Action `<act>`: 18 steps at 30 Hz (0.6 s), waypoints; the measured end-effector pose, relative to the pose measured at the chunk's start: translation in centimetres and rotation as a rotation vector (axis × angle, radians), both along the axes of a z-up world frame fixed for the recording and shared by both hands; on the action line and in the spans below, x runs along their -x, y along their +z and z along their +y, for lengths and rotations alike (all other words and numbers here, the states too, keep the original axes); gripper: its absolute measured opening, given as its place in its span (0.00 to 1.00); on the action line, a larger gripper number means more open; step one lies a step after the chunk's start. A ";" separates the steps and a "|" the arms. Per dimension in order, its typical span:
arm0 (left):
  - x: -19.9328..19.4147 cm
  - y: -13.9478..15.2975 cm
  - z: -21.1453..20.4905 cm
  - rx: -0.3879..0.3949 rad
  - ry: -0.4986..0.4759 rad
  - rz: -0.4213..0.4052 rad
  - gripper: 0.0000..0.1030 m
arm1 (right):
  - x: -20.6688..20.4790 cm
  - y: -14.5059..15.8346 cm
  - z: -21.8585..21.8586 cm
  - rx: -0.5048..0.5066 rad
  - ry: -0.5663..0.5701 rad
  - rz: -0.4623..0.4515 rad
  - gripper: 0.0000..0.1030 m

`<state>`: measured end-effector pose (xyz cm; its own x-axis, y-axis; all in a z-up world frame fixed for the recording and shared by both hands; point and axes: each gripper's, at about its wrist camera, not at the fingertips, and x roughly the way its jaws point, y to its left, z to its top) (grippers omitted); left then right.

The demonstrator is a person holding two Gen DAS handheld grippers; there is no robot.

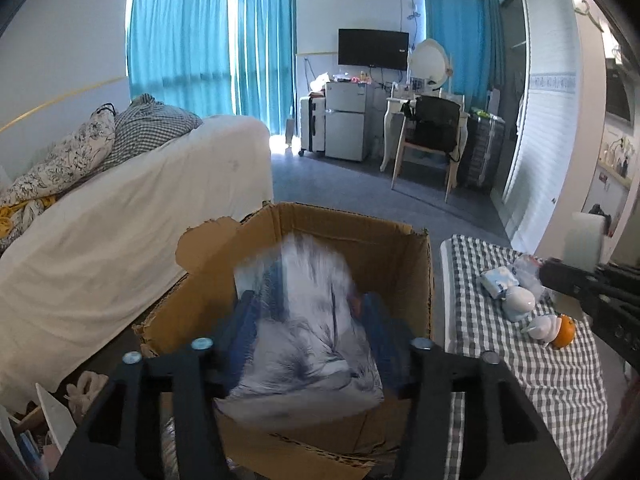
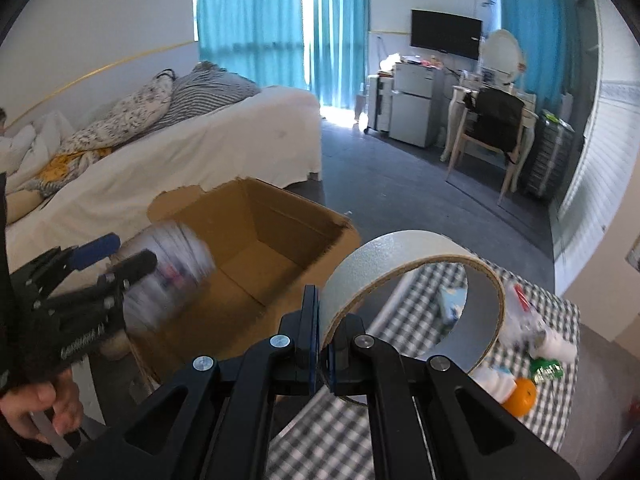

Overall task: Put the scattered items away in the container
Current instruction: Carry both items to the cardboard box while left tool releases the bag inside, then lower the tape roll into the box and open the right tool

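Observation:
An open cardboard box (image 1: 416, 276) stands on the floor between the bed and a small table; it also shows in the right wrist view (image 2: 248, 240). My left gripper (image 1: 308, 320) is over the box with a blurred white-and-blue soft packet (image 1: 308, 340) between its blue pads; the packet (image 2: 172, 272) and left gripper (image 2: 120, 256) show at the left of the right wrist view. My right gripper (image 2: 322, 336) is shut on the rim of a large roll of white tape (image 2: 400, 264), held above the table's near edge.
The checked-cloth table (image 2: 352, 436) at right carries an orange (image 2: 520, 396), a green packet (image 2: 546, 368), white packets and figurines (image 1: 518, 300). A white-covered bed (image 1: 120, 232) lies at left. A chair, desk, fridge and suitcase stand across the grey floor.

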<state>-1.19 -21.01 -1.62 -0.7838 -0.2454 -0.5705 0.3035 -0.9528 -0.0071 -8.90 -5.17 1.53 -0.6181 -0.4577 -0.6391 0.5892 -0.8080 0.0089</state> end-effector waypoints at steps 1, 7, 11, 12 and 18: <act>-0.1 0.1 -0.3 -0.003 0.003 0.004 0.65 | -0.1 0.1 -0.5 0.001 0.010 0.002 0.03; -0.9 0.4 -1.9 -0.012 0.033 0.012 0.73 | 0.3 0.6 -4.4 -0.005 0.095 0.013 0.03; -1.6 0.8 -3.0 -0.020 0.064 0.019 0.74 | 0.7 0.4 -7.4 0.005 0.153 0.001 0.03; -1.8 0.9 -3.3 -0.018 0.072 0.019 0.74 | 0.8 0.4 -8.1 0.006 0.164 -0.002 0.03; -2.6 1.1 -4.6 -0.003 0.108 0.016 0.74 | 1.3 -0.3 -12.0 0.007 0.233 -0.023 0.03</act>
